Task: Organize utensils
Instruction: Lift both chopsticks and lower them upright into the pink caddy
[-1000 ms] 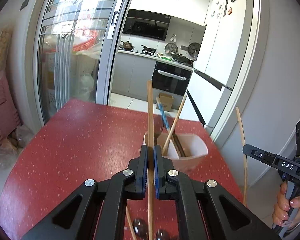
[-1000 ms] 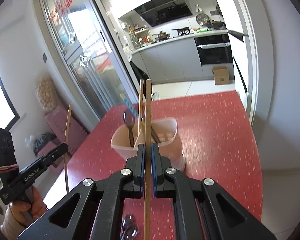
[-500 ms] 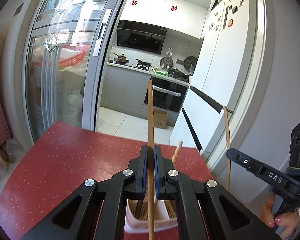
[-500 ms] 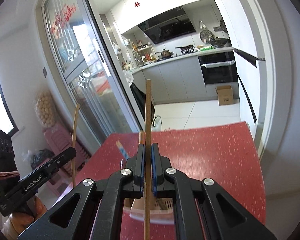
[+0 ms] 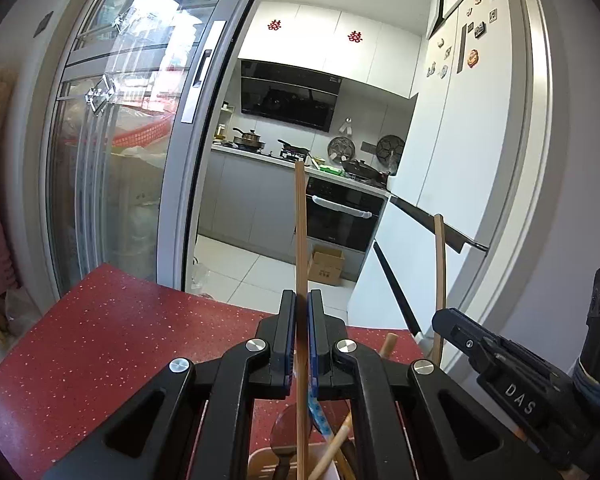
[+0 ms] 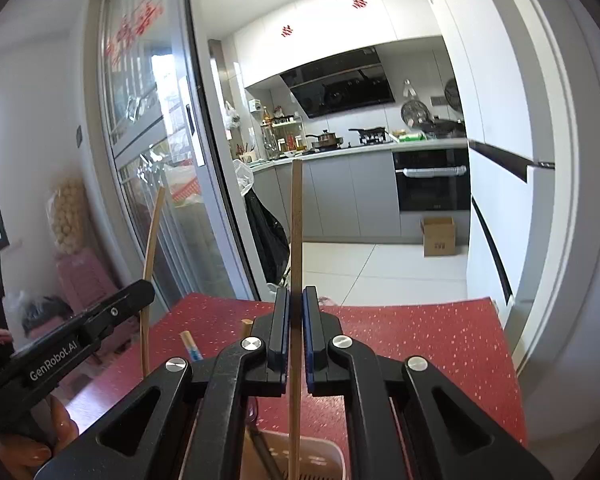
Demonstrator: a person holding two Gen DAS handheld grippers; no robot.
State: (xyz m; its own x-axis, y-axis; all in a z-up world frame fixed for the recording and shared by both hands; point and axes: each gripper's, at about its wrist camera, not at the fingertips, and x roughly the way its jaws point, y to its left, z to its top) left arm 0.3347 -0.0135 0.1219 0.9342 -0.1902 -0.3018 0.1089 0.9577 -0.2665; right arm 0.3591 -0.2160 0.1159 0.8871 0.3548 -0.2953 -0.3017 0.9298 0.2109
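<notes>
My left gripper [image 5: 302, 296] is shut on an upright wooden chopstick [image 5: 301, 224], whose lower end hangs over a pale utensil holder [image 5: 260, 458] at the bottom edge. The holder contains a dark spoon [image 5: 284, 428], a blue-patterned handle [image 5: 318, 416] and wooden sticks. My right gripper [image 6: 296, 292] is shut on a second wooden chopstick [image 6: 297, 224], which runs down toward the same holder [image 6: 320, 452]. Each view shows the other gripper beside it: the right one [image 5: 444, 320] with its chopstick [image 5: 440, 272], the left one [image 6: 140, 292] with its chopstick [image 6: 152, 240].
The holder stands on a red speckled table [image 5: 100, 340]. Behind the table a glass sliding door [image 5: 120, 160] opens on a kitchen with an oven [image 5: 340, 216] and a white fridge [image 5: 452, 160]. A cardboard box [image 6: 438, 236] sits on the tiled floor. A hand [image 6: 40, 440] grips the left gripper's handle.
Both grippers have moved forward over the holder, which slid from mid-frame to the bottom edge of each view. Each still grips its chopstick.
</notes>
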